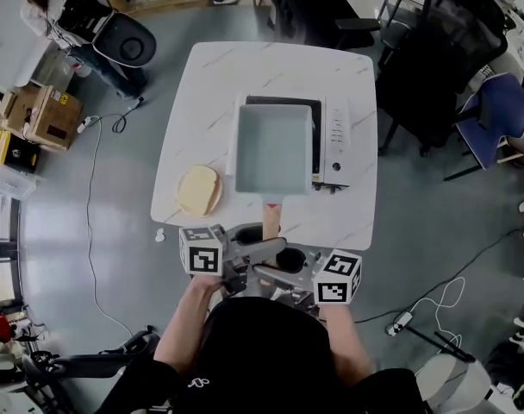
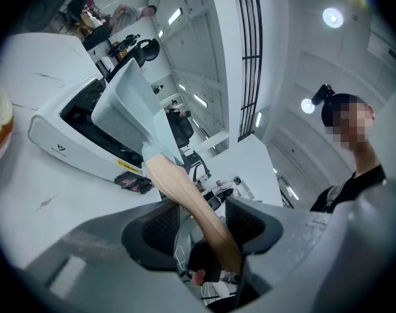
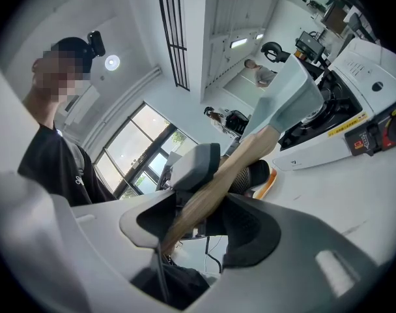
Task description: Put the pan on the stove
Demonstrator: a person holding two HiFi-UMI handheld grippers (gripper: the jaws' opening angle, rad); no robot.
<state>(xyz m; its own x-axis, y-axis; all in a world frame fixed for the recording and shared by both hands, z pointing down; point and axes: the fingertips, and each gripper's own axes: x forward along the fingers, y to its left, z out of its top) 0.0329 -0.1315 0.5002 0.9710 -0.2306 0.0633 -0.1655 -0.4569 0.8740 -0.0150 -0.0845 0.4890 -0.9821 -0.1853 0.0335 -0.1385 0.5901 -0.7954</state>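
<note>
On the white table (image 1: 202, 102), toward its right edge, stands the stove (image 1: 335, 145). The pale blue pan (image 1: 273, 149) lies over it and covers its left part. The pan's wooden handle (image 1: 271, 218) points to the near edge. Both tools meet at that edge (they face each other). The left gripper (image 2: 204, 204) and the right gripper (image 3: 204, 197) each have jaws standing wide. The handle passes between them, against one pad and free of the other. Near the left edge lies a plate with bread (image 1: 199, 189).
</note>
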